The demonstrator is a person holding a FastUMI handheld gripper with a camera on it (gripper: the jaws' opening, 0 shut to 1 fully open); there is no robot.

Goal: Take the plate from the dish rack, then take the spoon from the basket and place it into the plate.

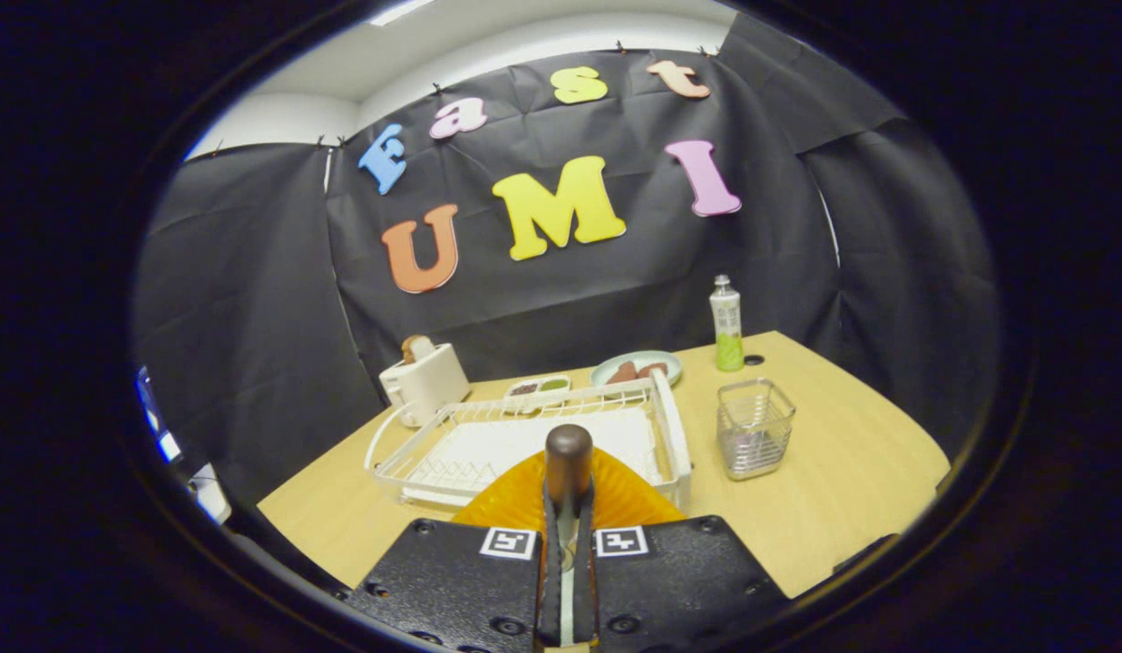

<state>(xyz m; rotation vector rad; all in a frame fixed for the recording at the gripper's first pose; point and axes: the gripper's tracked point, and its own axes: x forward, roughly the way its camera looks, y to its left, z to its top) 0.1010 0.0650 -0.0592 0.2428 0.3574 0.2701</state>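
fingers pressed nearly together, pinching the handle of a spoon between them; rounded dark handle end standing up just past the tips. judged light, stiff and smooth, so liable to twist or slip in a narrow pinch; grip sits low on the handle, which looks adequate for carrying. bowl end of the spoon hidden between and below the fingers, so length and tilt not determinable.

directly beneath and just ahead of the fingers: orange plate, ribbed or fluted on its face, lying on the bench in front of the dish rack. judged light plastic, rigid, not fragile, likely to slide if nudged. near half of the plate covered by the fingers; rim shape and depth not confirmed.

beyond the plate: white wire dish rack, appears without dishes, near edge partly masked by the plate. to its right, apart from it, a clear mesh basket; contents hard to make out through the mesh.

further back: toaster with a slice showing, small divided dish, pale plate with brownish items, bottle. food items too small to identify.

judgement: spoon needs only lowering and release onto the plate.
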